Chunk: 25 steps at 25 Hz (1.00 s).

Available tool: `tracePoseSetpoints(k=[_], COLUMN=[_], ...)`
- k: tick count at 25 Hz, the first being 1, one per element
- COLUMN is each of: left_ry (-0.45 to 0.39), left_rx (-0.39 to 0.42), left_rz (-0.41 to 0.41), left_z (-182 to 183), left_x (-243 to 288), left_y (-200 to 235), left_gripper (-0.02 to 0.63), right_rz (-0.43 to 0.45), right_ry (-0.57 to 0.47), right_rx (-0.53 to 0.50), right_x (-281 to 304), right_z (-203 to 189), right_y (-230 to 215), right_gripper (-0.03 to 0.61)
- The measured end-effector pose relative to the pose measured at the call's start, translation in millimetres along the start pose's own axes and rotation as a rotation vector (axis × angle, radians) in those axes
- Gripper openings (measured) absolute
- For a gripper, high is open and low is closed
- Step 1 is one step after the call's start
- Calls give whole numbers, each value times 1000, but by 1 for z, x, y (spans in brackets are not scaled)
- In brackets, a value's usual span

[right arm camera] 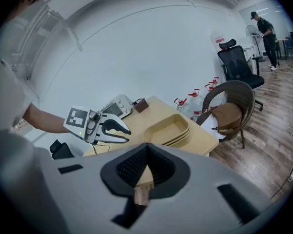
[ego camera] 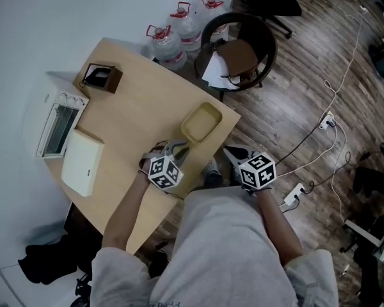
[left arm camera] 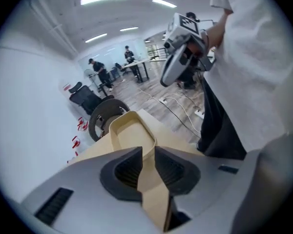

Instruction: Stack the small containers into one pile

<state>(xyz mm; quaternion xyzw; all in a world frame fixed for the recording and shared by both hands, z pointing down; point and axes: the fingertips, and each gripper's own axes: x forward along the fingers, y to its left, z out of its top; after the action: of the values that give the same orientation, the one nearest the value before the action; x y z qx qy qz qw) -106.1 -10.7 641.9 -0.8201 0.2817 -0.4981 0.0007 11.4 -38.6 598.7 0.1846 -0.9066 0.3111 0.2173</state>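
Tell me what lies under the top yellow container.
Rims of more yellow containers show nested beneath the top container, the stack resting on the table. Their insides are covered.

We see the small containers nested into one pile, open side up: shallow, pale yellow trays with rounded corners. From the side their rims show as close layers. The pile lies flat on the wooden surface, near its corner.
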Motion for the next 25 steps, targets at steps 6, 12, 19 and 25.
tracePoseSetpoints(k=[6,12,19,25], left_ry=[-71,-101,-187,-228], left_rx=[-386,-593,-831,-1039], left_rz=[173,361,478,546], left_z=[16,47,69,71], left_x=[-22,-38,-37,-40], left_y=[0,-4,-20,-30], left_gripper=[72,69,69,69], right_rz=[79,148,181,178], right_ry=[31,73,82,77], right_rx=[-52,-58,-101,-177], right_x=[-5,-11,-18,-21], right_z=[-3,-8,-16,-11], right_y=[4,0,0,-5], right_gripper=[6,6,6,6])
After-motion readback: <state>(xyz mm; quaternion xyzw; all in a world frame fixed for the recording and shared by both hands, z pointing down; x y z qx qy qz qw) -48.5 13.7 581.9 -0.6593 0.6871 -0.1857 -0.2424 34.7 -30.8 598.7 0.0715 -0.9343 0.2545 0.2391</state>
